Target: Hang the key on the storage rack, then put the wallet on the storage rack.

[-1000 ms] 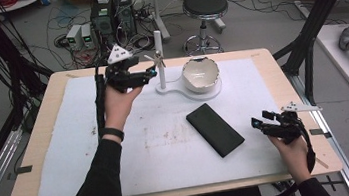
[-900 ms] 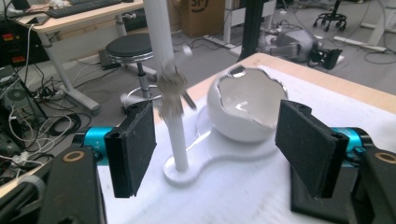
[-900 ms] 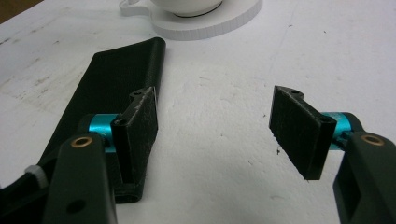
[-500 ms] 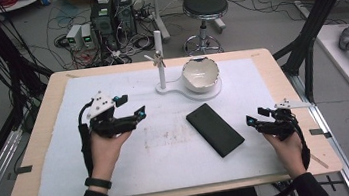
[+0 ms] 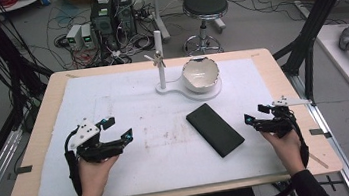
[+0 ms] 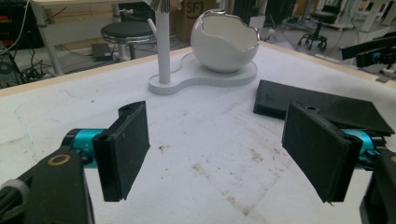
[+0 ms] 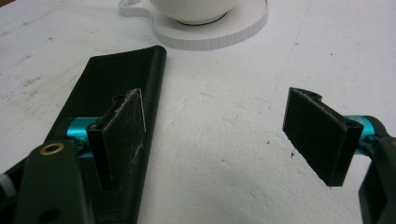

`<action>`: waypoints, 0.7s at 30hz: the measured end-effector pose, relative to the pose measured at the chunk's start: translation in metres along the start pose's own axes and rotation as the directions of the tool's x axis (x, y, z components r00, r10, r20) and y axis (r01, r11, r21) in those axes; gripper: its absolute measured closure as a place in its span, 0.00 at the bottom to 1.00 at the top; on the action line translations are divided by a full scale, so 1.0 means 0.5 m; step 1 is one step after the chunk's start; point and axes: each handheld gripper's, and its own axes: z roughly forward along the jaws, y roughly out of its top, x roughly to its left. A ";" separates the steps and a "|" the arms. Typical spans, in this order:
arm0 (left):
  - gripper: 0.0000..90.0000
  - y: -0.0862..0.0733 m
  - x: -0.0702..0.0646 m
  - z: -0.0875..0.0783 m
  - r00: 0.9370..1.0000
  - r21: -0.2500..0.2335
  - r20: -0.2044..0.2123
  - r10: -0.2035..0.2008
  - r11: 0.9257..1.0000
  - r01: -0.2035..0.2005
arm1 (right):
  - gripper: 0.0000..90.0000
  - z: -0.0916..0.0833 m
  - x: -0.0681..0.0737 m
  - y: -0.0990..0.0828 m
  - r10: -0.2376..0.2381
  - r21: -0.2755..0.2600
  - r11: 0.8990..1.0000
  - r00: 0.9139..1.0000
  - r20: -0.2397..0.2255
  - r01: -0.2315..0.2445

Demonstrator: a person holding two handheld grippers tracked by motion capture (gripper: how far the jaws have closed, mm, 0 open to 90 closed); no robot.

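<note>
White padded cloth (image 5: 128, 103) covers the wooden table (image 5: 280, 70), and behind it, at the top of the frame, you see a cluttered workshop floor with cables and a round black stool (image 5: 205, 6).

Your left gripper (image 5: 116, 129) sits in the lower left of the high view, close over the cloth, with your hand under it. Its jaws have just been opening and now stand wide apart, with nothing between them; in the left gripper view you see only stained cloth in the gap. Your right gripper (image 5: 256, 113) is at the right edge of the cloth, in the lower right of the frame. Its jaws have also just been opening, they are spread wide and hold nothing.

Between the two grippers, a little right of the centre, lies the flat black rectangular case (image 5: 215, 129), turned diagonally on the cloth. It is just beside the right gripper and well apart from the left one. In the right gripper view the case (image 7: 116, 121) runs behind the left-hand jaw, not between the pads.

Farther up, near the top centre, stands the white stand with a thin upright post (image 5: 160, 62), and on its round base rests the white egg-shaped bowl with a broken-looking rim (image 5: 200, 73).
</note>
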 end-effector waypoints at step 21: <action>0.26 -0.002 0.003 0.007 1.000 0.024 -0.014 0.024 0.999 -0.023 | 0.24 -0.031 -0.005 -0.010 0.029 -0.024 0.999 1.000 0.008 -0.029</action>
